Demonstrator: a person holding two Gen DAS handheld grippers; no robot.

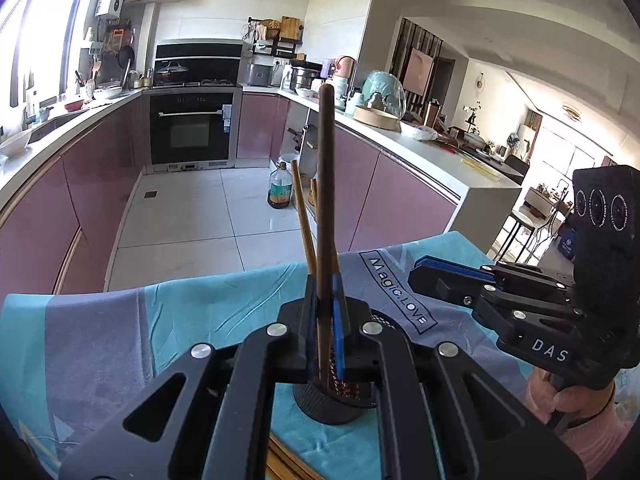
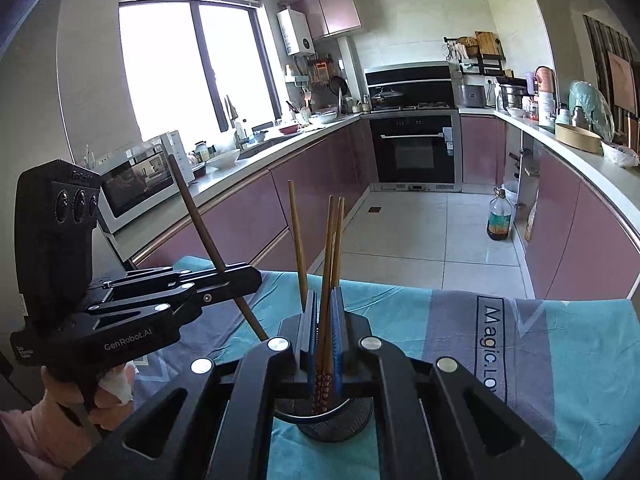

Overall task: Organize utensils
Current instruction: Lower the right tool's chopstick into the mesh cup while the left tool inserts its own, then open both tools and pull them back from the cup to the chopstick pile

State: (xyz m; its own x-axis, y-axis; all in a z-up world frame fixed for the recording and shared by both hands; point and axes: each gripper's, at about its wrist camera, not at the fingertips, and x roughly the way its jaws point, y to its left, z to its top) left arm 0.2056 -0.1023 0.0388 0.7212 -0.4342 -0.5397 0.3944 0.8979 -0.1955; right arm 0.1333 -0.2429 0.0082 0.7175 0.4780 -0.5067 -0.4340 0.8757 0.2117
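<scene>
A black mesh cup (image 1: 332,408) (image 2: 324,424) stands on the blue-grey cloth (image 1: 192,320), directly under both grippers. My left gripper (image 1: 325,280) (image 2: 248,280) is shut on a long dark brown chopstick (image 1: 326,152) (image 2: 196,208), which is tilted with its lower end going down towards the cup's mouth. Several lighter chopsticks (image 2: 334,240) (image 1: 301,208) with patterned ends stand in the cup. In the right wrist view they line up with the slit of my right gripper (image 2: 324,296). In the left wrist view that right gripper (image 1: 416,276) is shut, with nothing at its tips.
The cloth-covered table ends just beyond the cup, with tiled floor behind it. An oil bottle (image 2: 499,220) stands on the floor by the right-hand cabinets. A microwave (image 2: 136,184) sits on the left counter. Hands hold both gripper handles (image 2: 108,396).
</scene>
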